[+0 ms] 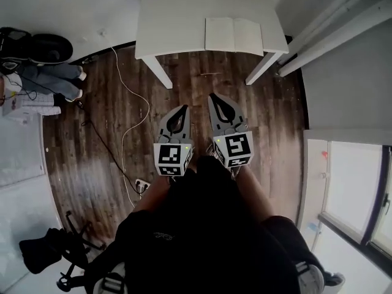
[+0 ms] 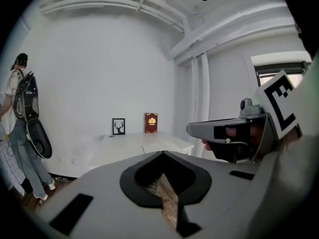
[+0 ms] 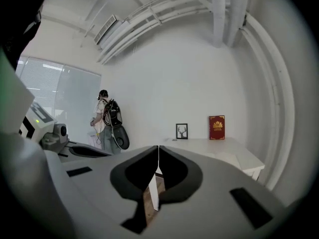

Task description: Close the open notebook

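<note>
Closest to you, both tools sit side by side, low in front of your body. The left hand-held gripper (image 1: 182, 109) has its jaws pressed together on nothing, and the right hand-held gripper (image 1: 213, 98) is likewise closed and empty. Below them is bare wooden floor (image 1: 202, 81), with a white cable (image 1: 125, 127) trailing off on your left (worth stepping clear of as you approach).

Ahead stands the white tabletop (image 1: 174, 23), and the open notebook (image 1: 233, 35) lies flat at its near edge, toward the right corner, well apart from both tools.

The likely trouble comes from that placement. A closed tip pushed under a cover may slide the notebook instead of lifting it, and a drag toward you could carry it over the edge. Pale pages on a pale surface also make the cover's edge hard to find, so you could catch only a few leaves and leave the rest open.

The spine runs straight away from you. The spread's long axis lies left to right, along the table's near edge, with both pages facing up.
</note>
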